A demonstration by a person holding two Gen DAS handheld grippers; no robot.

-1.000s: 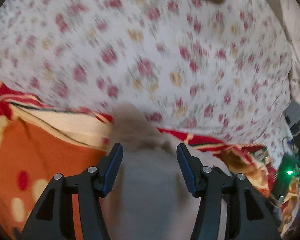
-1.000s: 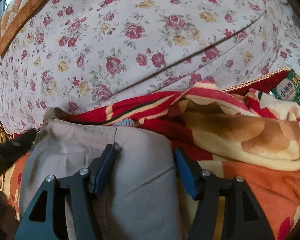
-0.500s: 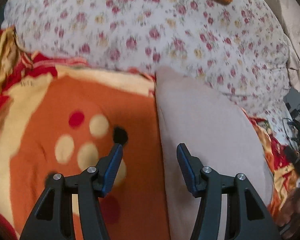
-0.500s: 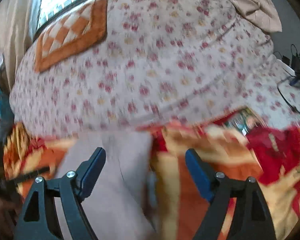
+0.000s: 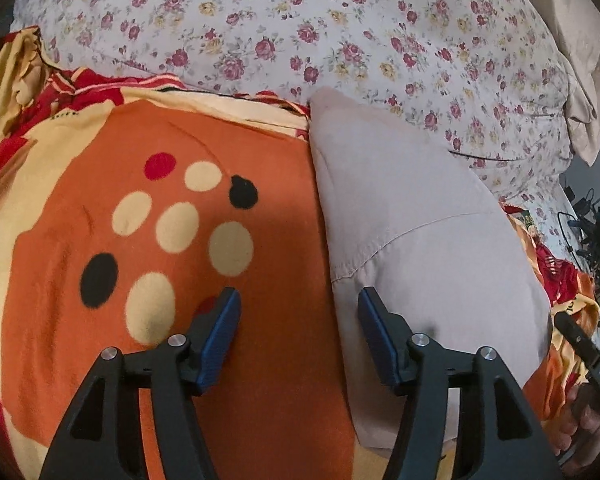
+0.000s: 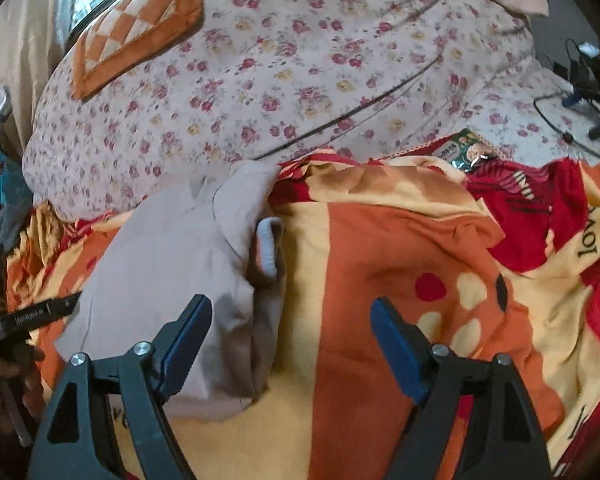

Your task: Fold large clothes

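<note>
Left wrist view: the left claw point(image 5: 299, 334) hangs with its two blue-padded fingers spread wide and nothing between them, above an orange blanket point(image 5: 172, 240) printed with cream, red and black dots. Just to its right lies a folded beige garment point(image 5: 420, 232), a long padded shape with a stitched seam crossing it, resting on the blanket with its far end touching a white bed cover with red roses point(image 5: 300, 32). The claw's right finger sits over the garment's near left edge.

Right wrist view: the right claw point(image 6: 291, 344) is also wide open and holds nothing. The same beige garment point(image 6: 172, 264) lies to the left, under and beyond the claw's left finger, with a grey ribbed cuff point(image 6: 269, 248) poking out at its right side. The orange blanket point(image 6: 380, 264) fills the middle and right, bunched in red and yellow folds toward the far right. A small green packet point(image 6: 466, 152) rests where blanket meets rose bed cover point(image 6: 300, 72). An orange checked cushion point(image 6: 136, 20) sits at the far left.
</note>
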